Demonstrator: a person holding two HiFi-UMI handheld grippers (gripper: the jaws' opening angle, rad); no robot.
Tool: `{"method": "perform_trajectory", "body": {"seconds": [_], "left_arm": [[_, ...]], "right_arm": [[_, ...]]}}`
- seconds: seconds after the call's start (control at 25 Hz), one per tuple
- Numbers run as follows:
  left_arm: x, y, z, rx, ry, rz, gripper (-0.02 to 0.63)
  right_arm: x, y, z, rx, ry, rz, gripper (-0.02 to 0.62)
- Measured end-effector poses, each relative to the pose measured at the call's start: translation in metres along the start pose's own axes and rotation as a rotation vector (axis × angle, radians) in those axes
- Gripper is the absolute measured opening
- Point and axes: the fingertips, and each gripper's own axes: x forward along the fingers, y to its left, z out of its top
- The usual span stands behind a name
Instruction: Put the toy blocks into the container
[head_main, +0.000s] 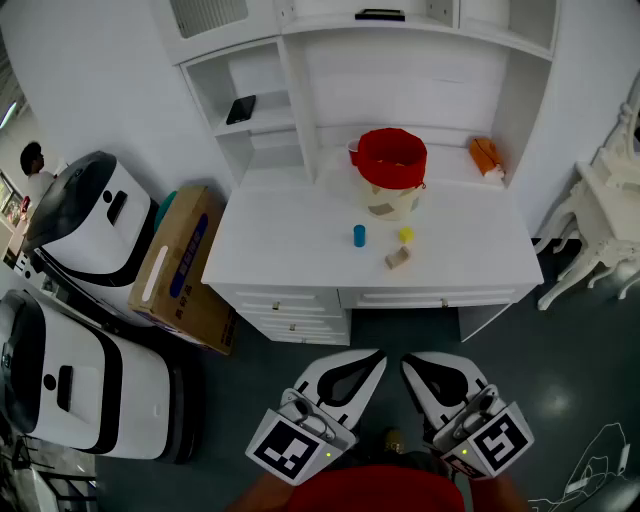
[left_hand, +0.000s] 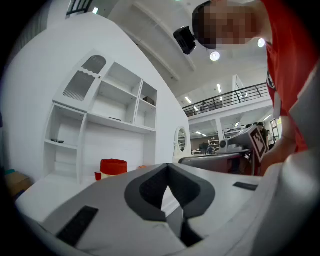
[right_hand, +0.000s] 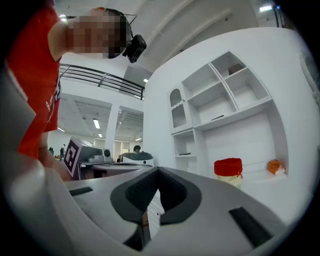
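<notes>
Currently the left gripper (head_main: 375, 357) and right gripper (head_main: 410, 364) are pointing level toward the far desk (head_main: 290, 240), jaws closed and empty.

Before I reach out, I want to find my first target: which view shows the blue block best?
The head view: the blue block stands in plain sight on the white desk, in front of the red container. Both gripper views catch the container, but the blue block shows in neither.
</notes>
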Motion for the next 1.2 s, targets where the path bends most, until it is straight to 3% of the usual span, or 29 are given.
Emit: {"method": "perform_trajectory", "body": {"seconds": [0.56, 1.2], "left_arm": [[0.003, 0.000, -0.001, -0.001, -0.009, -0.007, 0.011], [0.035, -0.001, 0.006, 0.012, -0.034, 0.068, 0.011]], "right_arm": [[-0.001, -0.005, -0.001, 0.008, -0.001, -0.018, 0.008], [-0.015, -0.040, 0.005, -0.003, -0.003, 0.007, 0.008]]}}
